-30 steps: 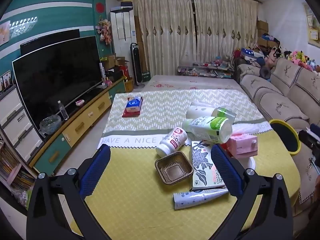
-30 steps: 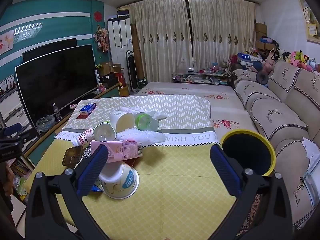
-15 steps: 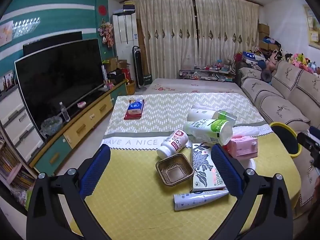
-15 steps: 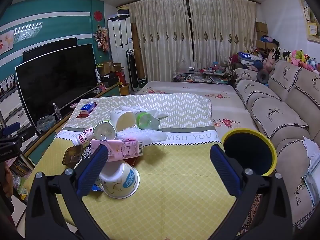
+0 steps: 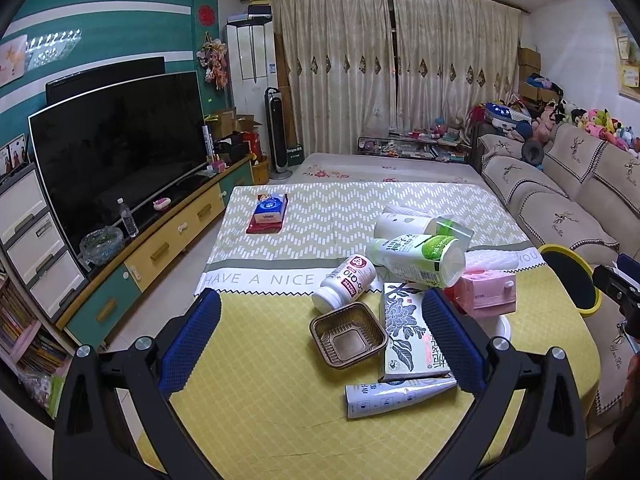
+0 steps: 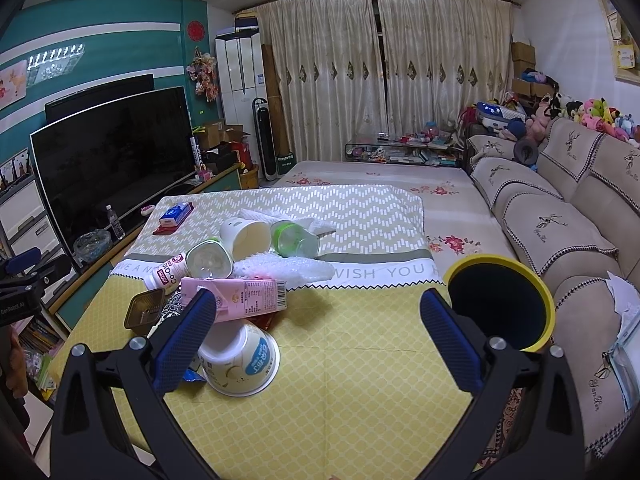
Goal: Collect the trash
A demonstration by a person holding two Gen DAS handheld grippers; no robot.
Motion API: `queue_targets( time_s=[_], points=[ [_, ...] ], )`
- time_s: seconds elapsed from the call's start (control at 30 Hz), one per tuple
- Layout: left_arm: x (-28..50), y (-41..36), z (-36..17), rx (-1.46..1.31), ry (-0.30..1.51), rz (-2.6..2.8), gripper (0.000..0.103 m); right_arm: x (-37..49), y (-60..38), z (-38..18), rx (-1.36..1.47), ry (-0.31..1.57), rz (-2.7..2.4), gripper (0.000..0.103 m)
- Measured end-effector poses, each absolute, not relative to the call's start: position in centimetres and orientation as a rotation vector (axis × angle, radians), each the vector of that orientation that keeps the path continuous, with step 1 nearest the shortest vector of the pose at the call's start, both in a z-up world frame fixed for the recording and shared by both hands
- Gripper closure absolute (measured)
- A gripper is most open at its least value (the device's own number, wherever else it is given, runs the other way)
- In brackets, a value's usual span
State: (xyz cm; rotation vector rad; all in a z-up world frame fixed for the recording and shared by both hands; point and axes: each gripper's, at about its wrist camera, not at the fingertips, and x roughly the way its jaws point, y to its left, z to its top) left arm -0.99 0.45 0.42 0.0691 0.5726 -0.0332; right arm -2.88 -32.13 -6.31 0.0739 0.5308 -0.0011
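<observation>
Now two grippers' fingers point(image 5: 448, 336) spread, empty, above one yellow-rimmed bin point(image 6: 502, 304), one brown tray point(image 5: 347, 334).

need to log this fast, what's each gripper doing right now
left gripper: open, holding nothing
right gripper: open, holding nothing

Teal wall point(image 5: 100, 12), drawn curtains point(image 5: 400, 68), beige sofa point(image 5: 560, 200)

Cloth-covered table point(image 5: 260, 392), heaped trash point(image 5: 404, 280), tissue pack point(image 5: 270, 210)
</observation>
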Motion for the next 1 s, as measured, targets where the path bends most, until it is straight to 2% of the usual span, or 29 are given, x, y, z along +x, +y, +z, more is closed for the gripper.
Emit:
queue_targets(
  time_s=[1.0],
  points=[
    [-0.10, 0.37, -0.22, 0.088, 0.601, -0.018, 0.004, -2.68, -32.47, -6.41, 0.086, 0.534, 0.006, 0.006]
  ],
)
